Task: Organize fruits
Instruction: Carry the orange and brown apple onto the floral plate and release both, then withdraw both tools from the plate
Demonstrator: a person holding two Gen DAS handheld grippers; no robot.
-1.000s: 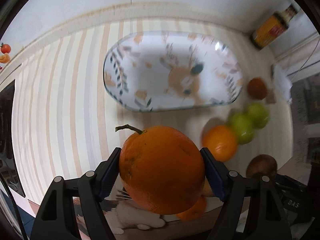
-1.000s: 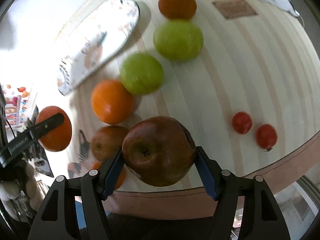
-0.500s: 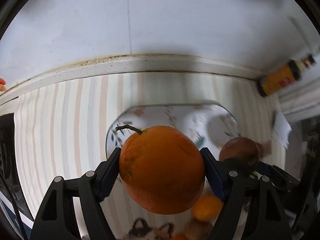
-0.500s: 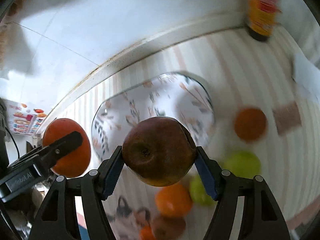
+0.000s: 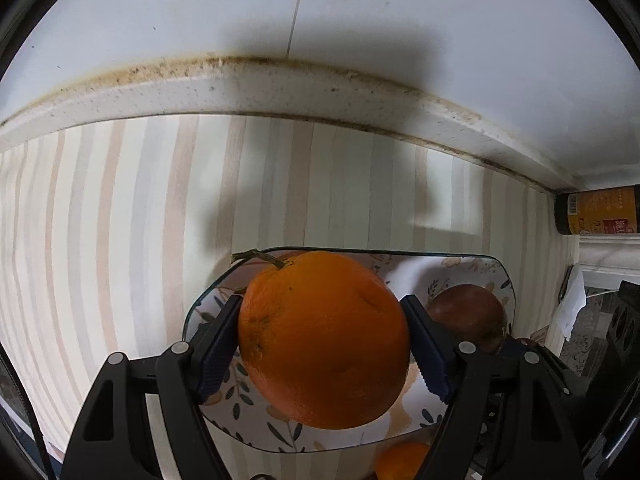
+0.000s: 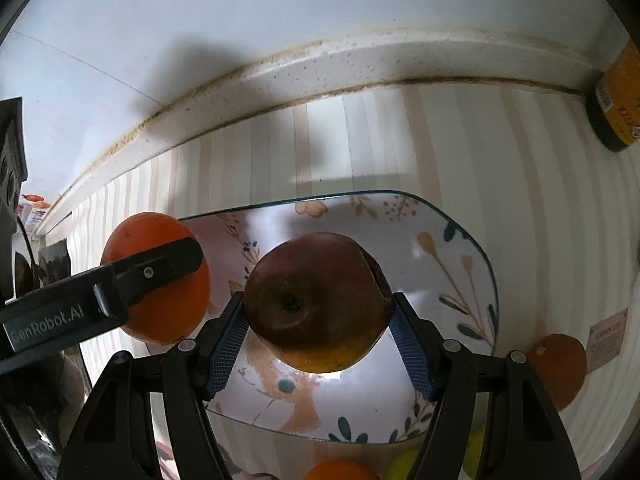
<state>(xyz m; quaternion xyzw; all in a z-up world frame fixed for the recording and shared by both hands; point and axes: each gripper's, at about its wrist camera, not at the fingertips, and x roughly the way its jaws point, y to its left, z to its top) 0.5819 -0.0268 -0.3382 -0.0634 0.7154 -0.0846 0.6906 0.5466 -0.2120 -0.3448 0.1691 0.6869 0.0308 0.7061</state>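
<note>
My left gripper [image 5: 324, 340] is shut on a large stemmed orange [image 5: 324, 336] and holds it over the left part of the patterned oval plate [image 5: 472, 268]. My right gripper [image 6: 318, 316] is shut on a dark red apple [image 6: 316, 300] over the middle of the same plate [image 6: 452, 248]. In the right wrist view the left gripper's finger [image 6: 152, 272] and its orange [image 6: 160, 320] show at the left. In the left wrist view the apple [image 5: 468, 312] shows at the right.
The striped counter [image 5: 120, 220] ends at a white wall ledge [image 5: 280, 88]. A dark bottle with an orange label [image 5: 596, 216] stands at the far right. Another orange [image 5: 400, 460], a brownish fruit [image 6: 560, 368] and green fruits [image 6: 404, 466] lie near the plate's front edge.
Both grippers have moved forward with their fruits, from above the loose fruit to over the plate. The plate now lies directly beneath them.
</note>
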